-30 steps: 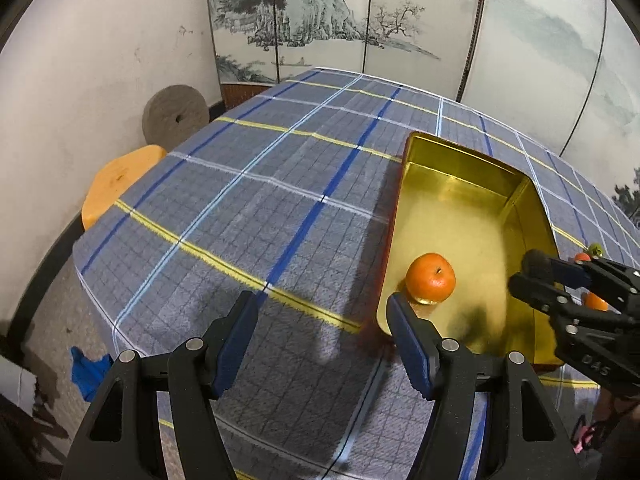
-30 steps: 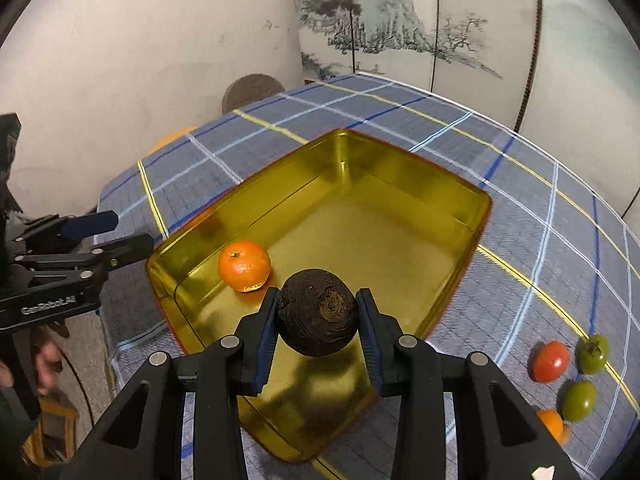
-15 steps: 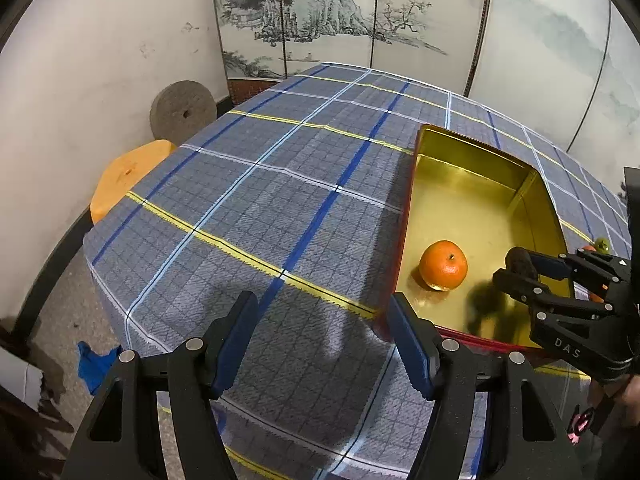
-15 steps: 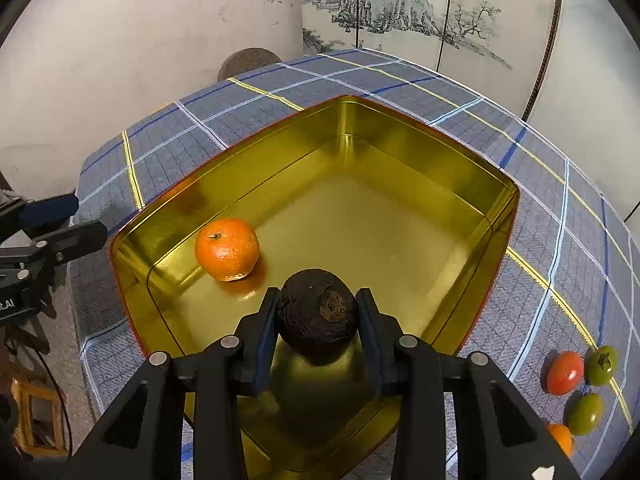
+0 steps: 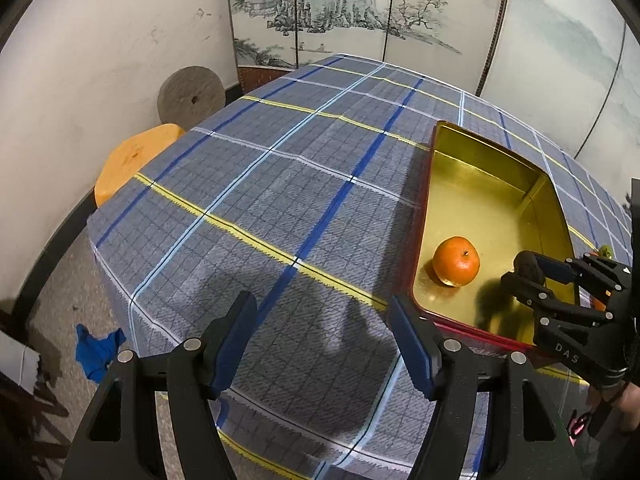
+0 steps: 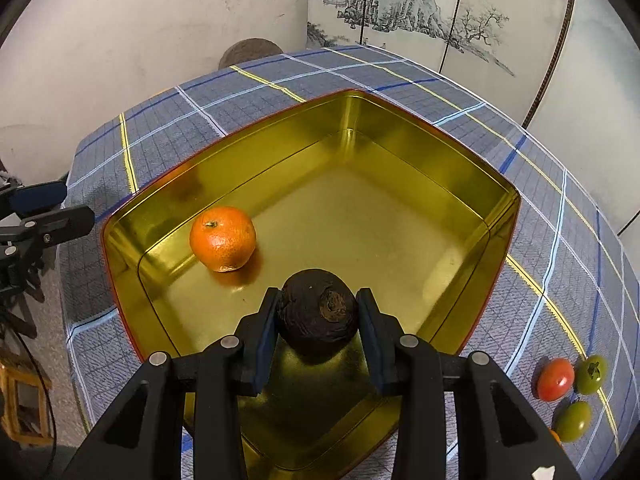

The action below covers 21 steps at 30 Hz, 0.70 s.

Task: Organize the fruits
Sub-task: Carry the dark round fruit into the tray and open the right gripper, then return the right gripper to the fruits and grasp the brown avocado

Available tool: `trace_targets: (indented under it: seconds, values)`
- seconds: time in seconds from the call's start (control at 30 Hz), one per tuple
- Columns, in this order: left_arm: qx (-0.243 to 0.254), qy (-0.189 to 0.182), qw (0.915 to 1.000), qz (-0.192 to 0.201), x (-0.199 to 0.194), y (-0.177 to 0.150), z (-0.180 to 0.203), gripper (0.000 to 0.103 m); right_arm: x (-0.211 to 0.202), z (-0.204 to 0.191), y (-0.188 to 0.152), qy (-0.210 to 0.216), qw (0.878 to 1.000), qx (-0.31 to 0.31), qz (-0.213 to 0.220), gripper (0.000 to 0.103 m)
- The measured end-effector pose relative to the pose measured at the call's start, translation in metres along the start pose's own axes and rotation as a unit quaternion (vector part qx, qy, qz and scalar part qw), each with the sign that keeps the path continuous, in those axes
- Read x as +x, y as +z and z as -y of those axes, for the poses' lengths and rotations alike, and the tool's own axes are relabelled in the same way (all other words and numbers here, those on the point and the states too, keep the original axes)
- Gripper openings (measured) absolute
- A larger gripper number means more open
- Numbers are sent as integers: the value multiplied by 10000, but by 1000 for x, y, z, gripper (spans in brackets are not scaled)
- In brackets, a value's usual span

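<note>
Right gripper (image 6: pixel 318 314): clamped on dark wrinkled fruit (image 6: pixel 318 312), possibly passion fruit, low over gold tin (image 6: pixel 460 168) near mandarin (image 6: pixel 222 239). Step: placing. Next: lower, release. Left gripper (image 5: pixel 320 344): spread wide, empty, over tablecloth (image 5: pixel 240 200).

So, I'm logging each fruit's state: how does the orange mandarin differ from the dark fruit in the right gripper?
The mandarin is bright orange and smooth; the dark fruit is blackish-brown and wrinkled. The mandarin rests free on the gold tin floor; the dark fruit is clamped in the right gripper. Both are round, similar in size, and within the tin's rim.
</note>
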<state>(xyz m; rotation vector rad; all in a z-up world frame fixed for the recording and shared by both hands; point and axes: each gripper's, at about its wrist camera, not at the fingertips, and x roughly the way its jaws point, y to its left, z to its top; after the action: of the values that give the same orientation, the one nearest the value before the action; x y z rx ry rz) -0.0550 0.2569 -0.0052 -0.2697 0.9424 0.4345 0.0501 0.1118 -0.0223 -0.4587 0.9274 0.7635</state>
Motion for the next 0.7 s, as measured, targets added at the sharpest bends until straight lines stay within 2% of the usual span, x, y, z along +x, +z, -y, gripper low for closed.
trace_targets:
  seconds: [0.2, 0.43, 0.7]
  values:
    - [14, 3, 10000, 2, 0, 0, -1, 69, 0, 0, 0, -2, 10000, 2, -2, 37]
    - [71, -42, 10000, 43, -4, -3, 3, 69, -2, -1, 0, 75, 10000, 53, 8, 42]
    - [311, -247, 9989, 243, -19, -1, 27, 70, -44, 3, -8, 277, 9981, 249, 482, 45]
